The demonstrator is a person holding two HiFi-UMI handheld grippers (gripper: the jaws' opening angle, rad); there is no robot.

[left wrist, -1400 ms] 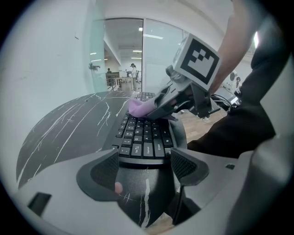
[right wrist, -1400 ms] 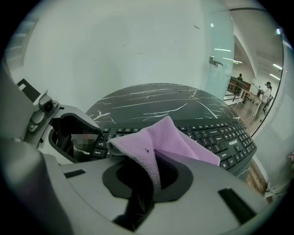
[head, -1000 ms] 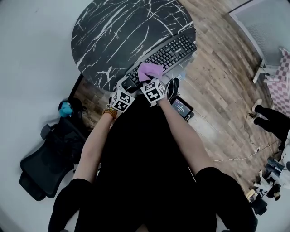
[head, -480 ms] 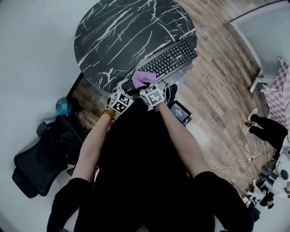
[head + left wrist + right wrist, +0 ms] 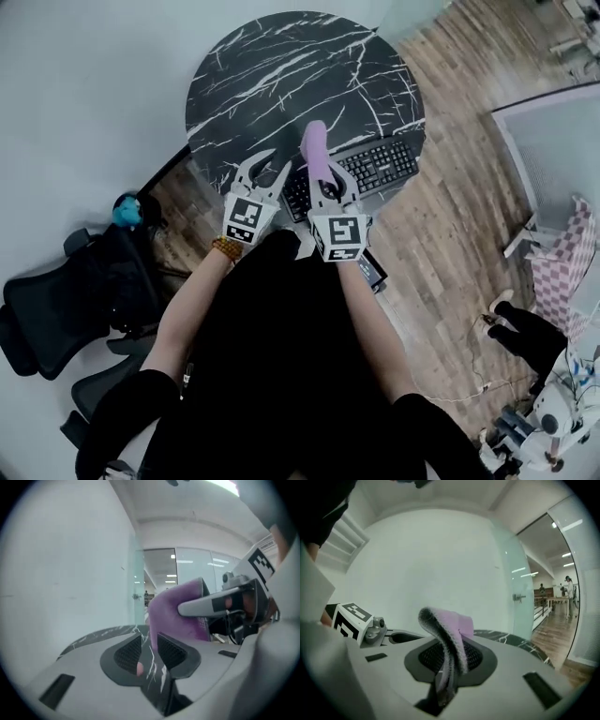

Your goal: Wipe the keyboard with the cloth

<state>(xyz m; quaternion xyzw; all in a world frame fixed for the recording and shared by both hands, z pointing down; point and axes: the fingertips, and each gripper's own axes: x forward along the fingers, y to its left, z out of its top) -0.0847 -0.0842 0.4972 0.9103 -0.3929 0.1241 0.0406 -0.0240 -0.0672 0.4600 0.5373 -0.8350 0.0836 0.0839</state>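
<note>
A black keyboard (image 5: 380,167) lies at the near right of the round black marble table (image 5: 281,75). The pink cloth (image 5: 314,145) sticks up above the keyboard's left end, and my right gripper (image 5: 325,169) is shut on it. In the right gripper view the cloth (image 5: 447,620) is pinched between the jaws and flops over them. My left gripper (image 5: 272,165) hovers just to the left of it. Its jaws have just been closing and a narrow gap is left, with nothing between them (image 5: 149,641). The left gripper view shows the cloth (image 5: 173,611) just beyond its jaws.
A black office chair (image 5: 66,309) stands at the left on the floor, with a blue object (image 5: 127,211) near it. A small dark device (image 5: 370,272) lies on the wood floor under the table's edge. A person's legs (image 5: 520,328) and a checkered thing (image 5: 562,253) are at the right.
Both grippers have risen from the table's near edge and now point more level. The cloth, which lay on the keyboard's left end, now stands up in the right gripper.
</note>
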